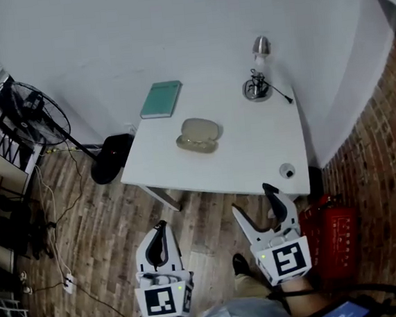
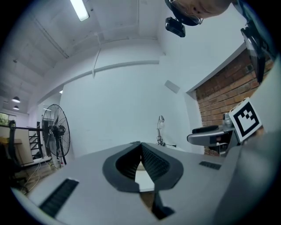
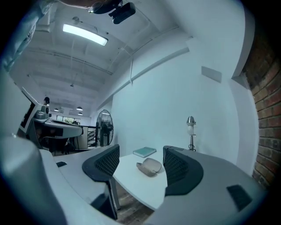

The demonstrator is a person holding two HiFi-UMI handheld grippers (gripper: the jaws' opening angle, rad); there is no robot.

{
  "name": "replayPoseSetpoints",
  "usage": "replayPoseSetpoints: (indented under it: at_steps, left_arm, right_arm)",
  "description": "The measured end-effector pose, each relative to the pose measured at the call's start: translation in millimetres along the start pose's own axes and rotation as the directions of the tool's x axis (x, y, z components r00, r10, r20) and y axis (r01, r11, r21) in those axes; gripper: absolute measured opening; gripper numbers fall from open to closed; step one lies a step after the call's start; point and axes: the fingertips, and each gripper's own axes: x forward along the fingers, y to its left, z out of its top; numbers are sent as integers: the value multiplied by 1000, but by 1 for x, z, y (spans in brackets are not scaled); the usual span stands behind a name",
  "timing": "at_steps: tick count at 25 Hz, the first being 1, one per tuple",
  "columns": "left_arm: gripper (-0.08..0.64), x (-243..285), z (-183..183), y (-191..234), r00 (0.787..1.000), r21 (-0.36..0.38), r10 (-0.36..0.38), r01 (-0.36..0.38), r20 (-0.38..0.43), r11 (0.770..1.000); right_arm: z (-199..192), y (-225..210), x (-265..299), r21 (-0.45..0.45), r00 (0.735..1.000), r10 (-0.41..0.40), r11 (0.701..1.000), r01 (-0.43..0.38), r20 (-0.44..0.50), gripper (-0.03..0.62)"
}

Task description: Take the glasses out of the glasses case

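A beige glasses case point(image 1: 198, 135) lies in the middle of the white table point(image 1: 253, 156); its lid looks down and no glasses show. Both grippers hang over the wooden floor in front of the table, well short of the case. The left gripper point(image 1: 161, 227) is shut, its dark pads pressed together with nothing between them point(image 2: 140, 145). The right gripper point(image 1: 253, 201) is open and empty near the table's front edge. In the right gripper view the case point(image 3: 149, 166) sits between and beyond the spread jaws of that gripper point(image 3: 140, 154).
A green book point(image 1: 161, 98) lies at the table's back left and a desk lamp point(image 1: 260, 78) stands at the back right. A small round object point(image 1: 287, 171) sits near the front right corner. A standing fan point(image 1: 30, 111) is left of the table, a red extinguisher point(image 1: 334, 235) right.
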Motion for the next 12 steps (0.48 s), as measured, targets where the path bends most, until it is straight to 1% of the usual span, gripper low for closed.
replayPoseSetpoints:
  at_steps: [3, 5, 8, 12]
  left_arm:
    - [6, 29, 7, 1, 1000, 13, 9, -9, -3, 1000]
    - [6, 45, 13, 1, 1000, 20, 8, -9, 13, 1000]
    - [6, 65, 27, 4, 999, 34, 31, -32, 28, 999]
    - [6, 87, 34, 13, 998, 36, 43, -45, 55, 998]
  right_arm:
    - [4, -17, 27, 3, 1000, 15, 1000, -15, 5, 321]
    - [8, -26, 43, 3, 999, 29, 1000, -29, 15, 318]
    - [15, -36, 64, 4, 998, 47, 999, -47, 36, 316]
    - [24, -47, 93, -7, 997, 65, 998, -65, 52, 314]
